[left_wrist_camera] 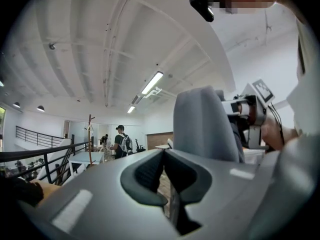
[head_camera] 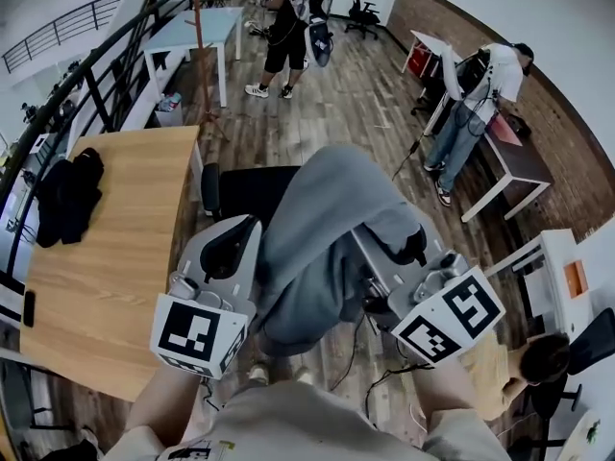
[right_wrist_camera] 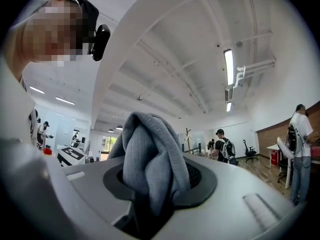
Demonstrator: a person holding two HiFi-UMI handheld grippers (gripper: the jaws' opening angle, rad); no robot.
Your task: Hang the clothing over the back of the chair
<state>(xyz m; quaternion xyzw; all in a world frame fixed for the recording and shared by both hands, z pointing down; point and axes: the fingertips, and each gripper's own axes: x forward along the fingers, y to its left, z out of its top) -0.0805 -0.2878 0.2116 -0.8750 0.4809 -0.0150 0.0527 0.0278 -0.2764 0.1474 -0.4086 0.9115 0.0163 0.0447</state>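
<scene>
Clothing point(head_camera: 317, 229) hangs between your left claw point(head_camera: 253, 225) and right claw point(head_camera: 413, 246), both clamped on it, over the chair point(head_camera: 240, 188); keep it spread and lower its middle squarely across the chair's back

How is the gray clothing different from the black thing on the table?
The gray clothing is up in the air, pinched in the right claw; the black thing lies on the wooden table, touched by no claw. The gray one looks bigger from above. Both look like soft, crumpled cloth.
</scene>
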